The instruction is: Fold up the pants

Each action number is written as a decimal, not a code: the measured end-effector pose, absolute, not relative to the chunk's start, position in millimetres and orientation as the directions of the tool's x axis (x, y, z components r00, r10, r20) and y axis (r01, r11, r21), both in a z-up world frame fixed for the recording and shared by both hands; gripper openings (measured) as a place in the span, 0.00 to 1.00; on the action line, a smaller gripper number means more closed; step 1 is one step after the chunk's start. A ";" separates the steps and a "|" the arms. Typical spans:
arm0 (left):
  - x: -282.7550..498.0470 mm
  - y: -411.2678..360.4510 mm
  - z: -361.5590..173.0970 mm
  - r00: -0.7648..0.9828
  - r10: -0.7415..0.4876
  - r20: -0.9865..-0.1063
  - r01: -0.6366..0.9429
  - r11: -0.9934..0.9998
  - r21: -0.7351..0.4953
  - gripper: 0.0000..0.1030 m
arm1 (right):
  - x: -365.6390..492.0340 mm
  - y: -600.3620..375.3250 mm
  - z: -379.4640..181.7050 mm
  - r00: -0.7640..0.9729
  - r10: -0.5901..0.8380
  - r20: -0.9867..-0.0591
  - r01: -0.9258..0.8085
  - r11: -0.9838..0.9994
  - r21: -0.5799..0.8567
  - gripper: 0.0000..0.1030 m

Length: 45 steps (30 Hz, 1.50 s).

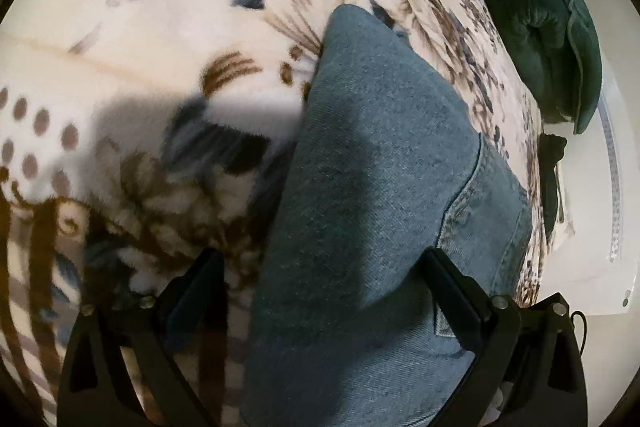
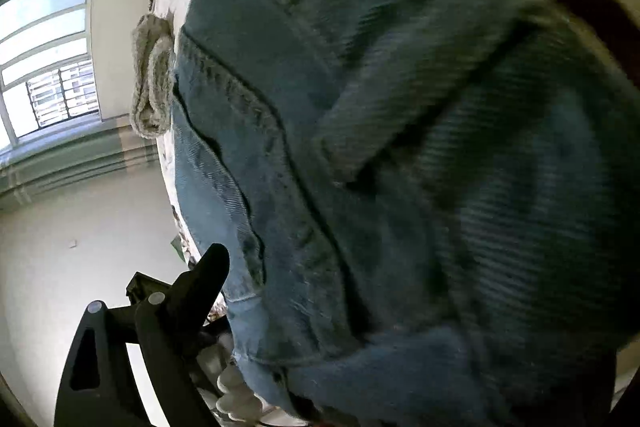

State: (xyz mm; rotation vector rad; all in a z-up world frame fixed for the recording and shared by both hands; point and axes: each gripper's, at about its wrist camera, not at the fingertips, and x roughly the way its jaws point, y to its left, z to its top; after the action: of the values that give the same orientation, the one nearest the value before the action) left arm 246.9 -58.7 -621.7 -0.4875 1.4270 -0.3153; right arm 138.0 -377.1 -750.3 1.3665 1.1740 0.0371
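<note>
Blue denim pants (image 1: 372, 187) lie folded on a floral blanket (image 1: 140, 59). My left gripper (image 1: 324, 263) is open just above them, one finger (image 1: 200, 287) over the blanket, the other (image 1: 452, 291) over the denim near a stitched seam. In the right wrist view the pants (image 2: 400, 167) fill the frame, very close and bunched. Only the left finger (image 2: 204, 283) of my right gripper shows, beside the denim edge. The other finger is hidden behind the cloth, so its grip cannot be judged.
A dark green velvet cushion (image 1: 536, 27) lies at the far right of the bed. White wall and floor lie beyond the bed edge (image 1: 592, 227). A knitted grey item (image 2: 152, 79) sits at the bed edge, with a window (image 2: 44, 67) behind.
</note>
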 end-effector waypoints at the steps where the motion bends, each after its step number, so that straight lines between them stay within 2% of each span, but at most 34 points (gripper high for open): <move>1: 246.6 -58.7 -620.9 0.134 -0.494 -0.859 -0.079 0.859 -0.506 0.99 | 144.3 -374.3 -749.5 0.471 0.624 -0.623 0.583 0.310 0.751 0.92; 2: 245.9 -58.4 -620.0 0.142 -0.498 -0.856 -0.077 0.856 -0.511 0.99 | 141.0 -374.3 -747.8 0.464 0.621 -0.632 0.581 0.325 0.746 0.88; 3: 245.1 -58.3 -618.9 0.149 -0.504 -0.851 -0.072 0.853 -0.517 0.91 | 138.6 -374.6 -745.0 0.462 0.613 -0.641 0.582 0.336 0.740 0.74; 4: 242.5 -58.1 -616.3 0.164 -0.533 -0.830 -0.059 0.835 -0.547 0.60 | 140.1 -373.3 -741.7 0.460 0.607 -0.648 0.581 0.346 0.737 0.67; 5: 241.2 -59.2 -614.6 0.165 -0.554 -0.816 -0.051 0.821 -0.568 0.48 | 138.4 -373.0 -740.2 0.465 0.609 -0.642 0.577 0.342 0.742 0.58; 6: 240.3 -60.9 -612.2 0.163 -0.552 -0.818 -0.049 0.823 -0.565 0.44 | 137.1 -373.5 -738.7 0.475 0.613 -0.632 0.574 0.329 0.750 0.50; 7: 239.0 -61.9 -608.1 0.175 -0.552 -0.815 -0.038 0.823 -0.566 0.35 | 137.6 -371.9 -736.0 0.481 0.614 -0.626 0.571 0.322 0.755 0.48; 10: 236.0 -58.2 -594.6 0.203 -0.579 -0.789 -0.040 0.801 -0.598 0.23 | 142.4 -366.4 -721.1 0.490 0.594 -0.638 0.568 0.337 0.750 0.43; 21: 247.2 -59.9 -498.0 0.293 -0.612 -0.734 -0.006 0.767 -0.642 0.18 | 151.0 -380.5 -634.6 0.527 0.605 -0.597 0.476 0.371 0.797 0.38; 28: 290.1 -58.9 -426.7 0.348 -0.622 -0.701 0.015 0.752 -0.660 0.18 | 181.5 -386.3 -553.9 0.539 0.611 -0.580 0.396 0.423 0.815 0.37; 31: 325.4 -54.6 -402.9 0.378 -0.636 -0.673 0.032 0.735 -0.677 0.18 | 212.1 -385.1 -518.4 0.560 0.601 -0.571 0.356 0.447 0.820 0.37; 37: 443.4 -33.9 -371.2 0.423 -0.664 -0.616 0.072 0.703 -0.708 0.18 | 309.4 -371.0 -463.0 0.597 0.582 -0.552 0.286 0.488 0.824 0.37; 42: 575.1 -1.5 -368.4 0.465 -0.658 -0.592 0.085 0.698 -0.711 0.18 | 421.7 -340.8 -451.0 0.625 0.567 -0.537 0.244 0.511 0.824 0.37; 45: 637.4 16.8 -376.3 0.484 -0.648 -0.588 0.089 0.705 -0.704 0.18 | 519.5 -321.7 -456.8 0.636 0.570 -0.520 0.212 0.519 0.828 0.37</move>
State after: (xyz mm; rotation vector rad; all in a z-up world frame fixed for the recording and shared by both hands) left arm 637.4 16.8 -376.3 -0.6605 0.9703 -0.4908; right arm 519.5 -321.7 -456.8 1.0342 0.8902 0.2520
